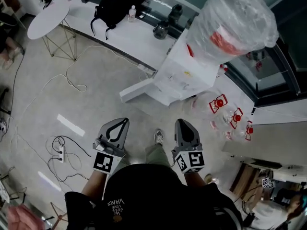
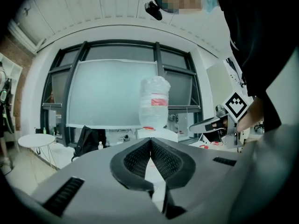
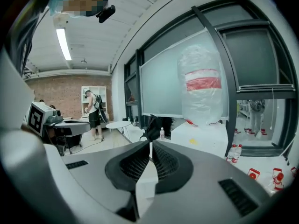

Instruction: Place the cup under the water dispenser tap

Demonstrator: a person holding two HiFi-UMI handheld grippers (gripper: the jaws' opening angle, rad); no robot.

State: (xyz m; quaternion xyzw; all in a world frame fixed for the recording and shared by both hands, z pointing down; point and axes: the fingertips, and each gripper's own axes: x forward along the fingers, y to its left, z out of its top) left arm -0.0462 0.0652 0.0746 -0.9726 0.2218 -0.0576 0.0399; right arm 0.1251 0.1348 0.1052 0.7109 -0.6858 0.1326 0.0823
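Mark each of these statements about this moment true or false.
1. The right gripper is shut. True.
2. The left gripper holds a cup. False: it is shut with nothing between its jaws.
3. A backpack lies on the counter. True.
4. The dispenser has nothing on top. False: a plastic-wrapped bottle sits on it.
5. In the head view the round table is right of the dispenser. False: it is to its left.
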